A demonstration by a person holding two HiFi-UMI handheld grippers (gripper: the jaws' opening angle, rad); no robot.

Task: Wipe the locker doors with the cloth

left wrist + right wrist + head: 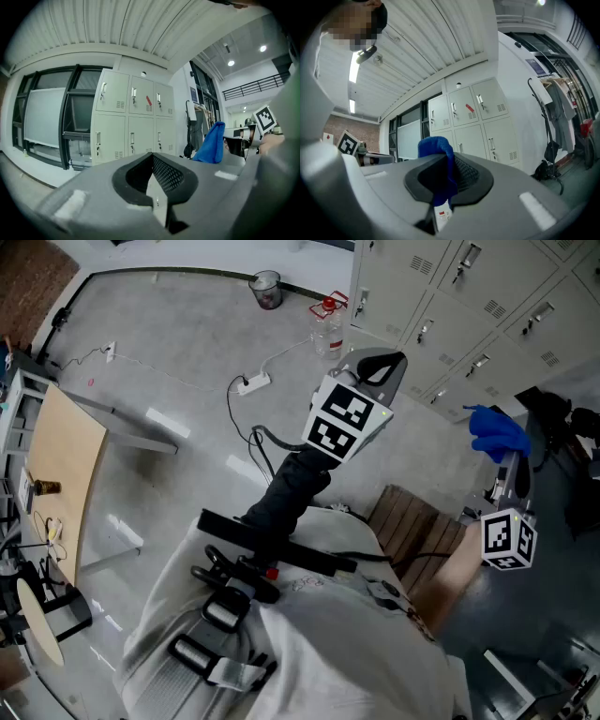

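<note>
The grey lockers (469,296) stand at the upper right of the head view, their doors closed; they also fill the middle of the left gripper view as lockers (131,122) and lockers (473,122) in the right gripper view. My right gripper (502,460) is shut on a blue cloth (497,432), which bunches up between the jaws as cloth (436,150). The right gripper (440,164) is a short way off the doors. My left gripper (380,367) points at the lockers, and in its own view the left gripper (152,161) is shut with nothing in it. The cloth (212,143) shows to its right.
A water bottle (326,329) with a red cap stands on the floor by the locker base. A wire bin (266,289), a power strip (254,382) with cables and a wooden tabletop (61,474) lie left. A slatted wooden seat (412,531) is below me; a coat rack (553,117) stands right of the lockers.
</note>
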